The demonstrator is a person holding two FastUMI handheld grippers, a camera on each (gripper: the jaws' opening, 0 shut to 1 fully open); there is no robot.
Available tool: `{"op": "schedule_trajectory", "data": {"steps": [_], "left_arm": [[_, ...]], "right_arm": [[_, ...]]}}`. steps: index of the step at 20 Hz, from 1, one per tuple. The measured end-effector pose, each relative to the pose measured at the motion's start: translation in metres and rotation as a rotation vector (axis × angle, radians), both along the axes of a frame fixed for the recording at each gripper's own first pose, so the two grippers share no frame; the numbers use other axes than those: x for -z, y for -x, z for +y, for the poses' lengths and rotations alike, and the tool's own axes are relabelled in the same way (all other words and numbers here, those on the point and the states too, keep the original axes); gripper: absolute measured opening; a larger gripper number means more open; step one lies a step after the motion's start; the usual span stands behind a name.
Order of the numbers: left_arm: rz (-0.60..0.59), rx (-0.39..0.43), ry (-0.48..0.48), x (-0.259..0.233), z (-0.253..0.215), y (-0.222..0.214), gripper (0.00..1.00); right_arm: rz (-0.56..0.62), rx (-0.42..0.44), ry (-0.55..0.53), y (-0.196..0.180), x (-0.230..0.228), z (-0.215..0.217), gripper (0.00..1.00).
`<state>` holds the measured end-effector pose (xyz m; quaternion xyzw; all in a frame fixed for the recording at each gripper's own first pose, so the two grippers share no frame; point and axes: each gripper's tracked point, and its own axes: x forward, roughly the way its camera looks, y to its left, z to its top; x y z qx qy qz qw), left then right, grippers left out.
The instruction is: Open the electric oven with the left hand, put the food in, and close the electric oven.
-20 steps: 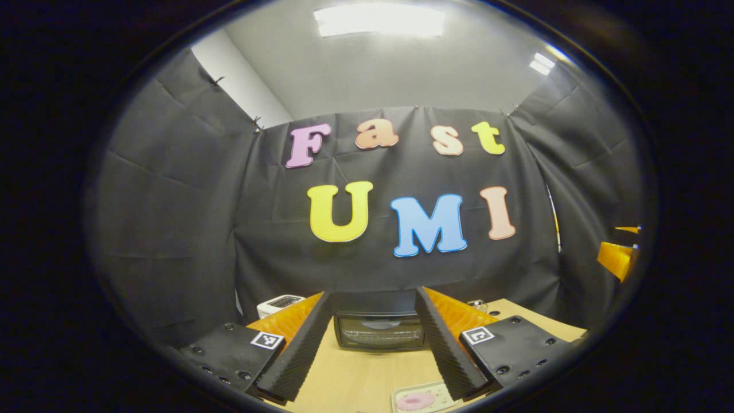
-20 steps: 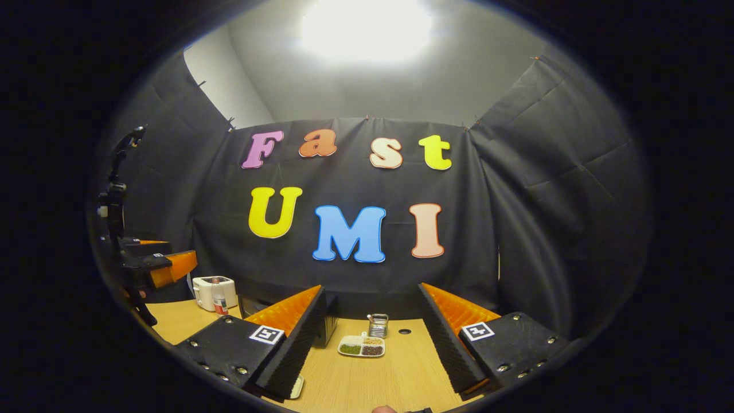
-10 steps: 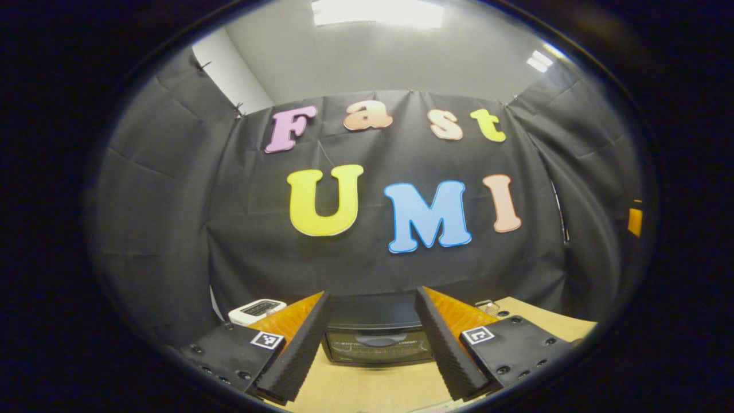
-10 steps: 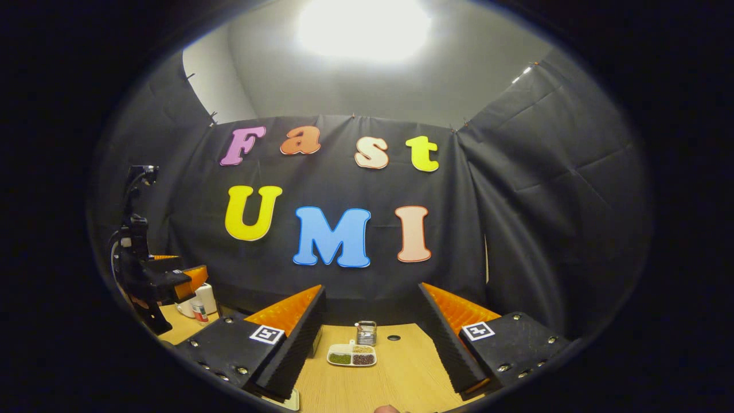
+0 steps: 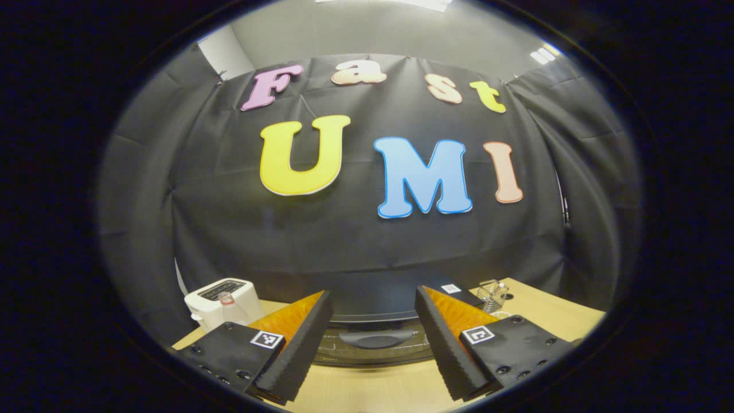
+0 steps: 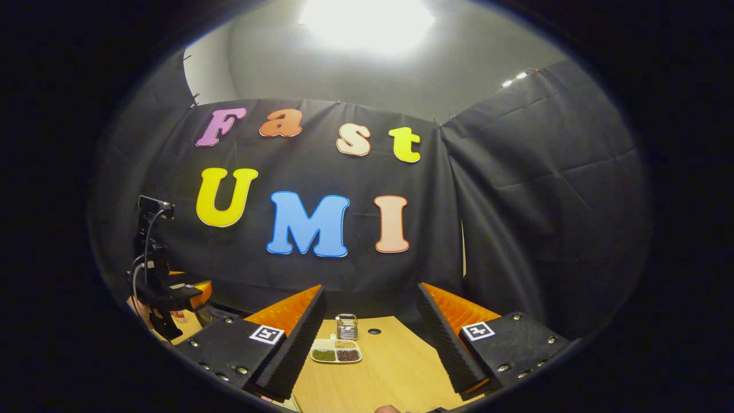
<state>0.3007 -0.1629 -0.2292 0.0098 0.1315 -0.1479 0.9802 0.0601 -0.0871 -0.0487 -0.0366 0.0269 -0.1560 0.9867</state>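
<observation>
Left gripper view puts the electric oven (image 5: 373, 338) straight ahead of you, standing on the worktop (image 5: 545, 312) against the booth's black wall. Its door is closed, and the dark curved handle (image 5: 375, 337) sits between the two fingers of your left claw (image 5: 373, 344). That claw is spread wide and grasps nothing; how near its fingertips are to the door you cannot judge from this low angle, so treat contact as unconfirmed. To the oven's left stands a white toaster (image 5: 221, 298) with a small bottle (image 5: 227, 299) just in front of it. To the oven's right, farther back on the worktop, is a wire basket (image 5: 493, 292).

In the right gripper view your right claw (image 6: 370, 358) is likewise released, fingers well apart, with nothing between them but bare worktop (image 6: 395, 367). Beyond its fingers lies a small divided dish (image 6: 336, 354) with green, dark and pale fillings in separate compartments, and just behind it stands a small metal holder (image 6: 346, 326). A dark round hole (image 6: 374, 331) in the worktop lies beside that holder. At the far left of this view you can see your left claw (image 6: 172, 289) held low near the worktop, a cable running up its body; the oven itself is too hidden there to make out.
</observation>
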Motion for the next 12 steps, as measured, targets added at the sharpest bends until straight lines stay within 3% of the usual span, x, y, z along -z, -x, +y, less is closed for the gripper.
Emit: {"op": "schedule_trajectory", "data": {"steps": [4, 9, 12], "left_arm": [[0.05, 0.025, -0.017, 0.043, -0.009, -0.024, 0.94], [0.101, 0.013, -0.015, 0.082, -0.014, -0.042, 1.0], [0.107, 0.011, -0.019, 0.093, -0.019, -0.048, 0.98]], "right_arm": [[0.044, 0.038, 0.026, -0.002, 0.009, 0.004, 0.97], [0.077, 0.056, 0.078, 0.0, 0.009, 0.011, 0.97], [0.088, 0.059, 0.103, 0.003, 0.009, 0.013, 0.97]]}}
